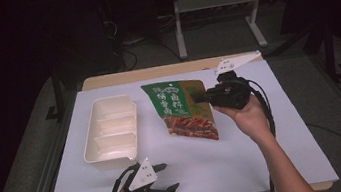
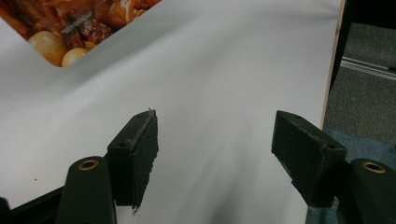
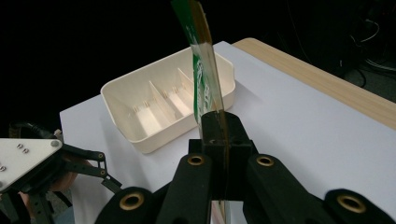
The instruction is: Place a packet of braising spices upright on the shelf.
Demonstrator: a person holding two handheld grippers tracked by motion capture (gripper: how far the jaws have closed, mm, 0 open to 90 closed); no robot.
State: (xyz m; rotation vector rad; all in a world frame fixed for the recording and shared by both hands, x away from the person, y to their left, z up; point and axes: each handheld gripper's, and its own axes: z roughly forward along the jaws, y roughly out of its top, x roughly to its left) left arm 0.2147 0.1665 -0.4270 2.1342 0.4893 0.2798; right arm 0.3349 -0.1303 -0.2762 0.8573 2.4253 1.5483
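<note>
White paper covers the table (image 1: 249, 165), with dark floor and metal frames beyond its far edge. Clamped in the closed fingers of the right gripper (image 1: 207, 96) is the right edge of a green sauce pouch (image 1: 183, 112), printed with a meat dish; in the right gripper view the pouch (image 3: 204, 70) stands on edge straight up from the pads. It hangs lifted off the paper at mid-table, just right of the cream divided tray (image 1: 110, 129), which sits empty at the left. The left gripper (image 1: 166, 177) waits at the near edge with its fingers (image 2: 137, 154) spread wide, nothing between them, over bare paper.

By my reading, the step in hand is carrying the pouch toward the tray. The next move calls for swinging it left over a compartment, lowering it past the dividers, then releasing; the floppy pouch may catch on a divider wall.
</note>
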